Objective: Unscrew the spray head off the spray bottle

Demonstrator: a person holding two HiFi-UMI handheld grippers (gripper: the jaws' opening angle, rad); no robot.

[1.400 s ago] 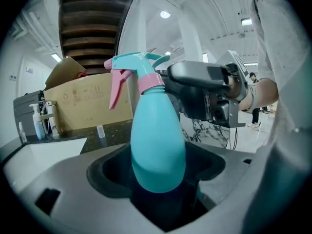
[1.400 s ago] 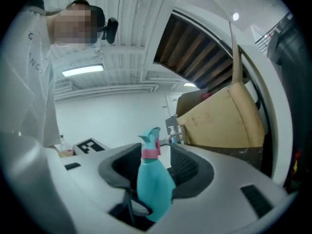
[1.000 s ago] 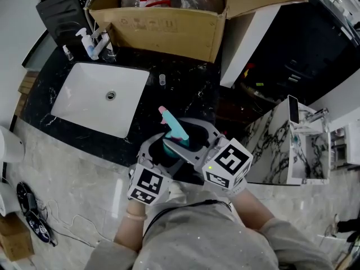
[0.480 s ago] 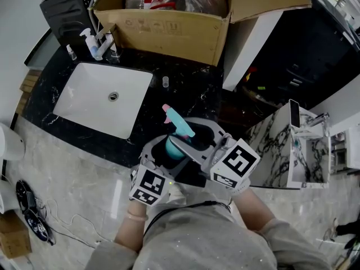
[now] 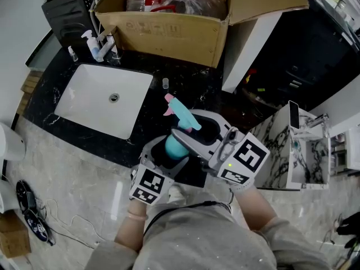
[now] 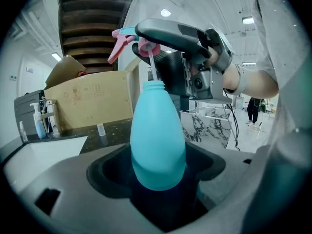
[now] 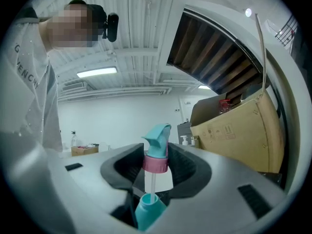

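My left gripper [image 6: 157,174] is shut on the belly of the teal spray bottle [image 6: 157,140], which stands upright with its neck bare. The teal spray head [image 7: 157,147], with its pink collar [image 7: 155,164], hangs a little above that neck. Its clear dip tube [image 7: 150,183] still runs down into the bottle [image 7: 147,209]. My right gripper [image 7: 156,165] is shut on the spray head at the collar. In the head view both grippers meet over the dark counter's front edge, with the bottle [image 5: 174,146] under the spray head [image 5: 181,115].
A white sink [image 5: 104,100] is set into the black counter at the left. An open cardboard box [image 5: 169,21] stands at the back, with a soap dispenser [image 5: 90,43] beside it. A small clear vial [image 5: 165,83] stands near the box. A marble unit [image 5: 281,145] is at the right.
The right gripper has shifted right and up with the spray head, drawing it clear of the bottle's neck. The left gripper keeps the bottle in place.
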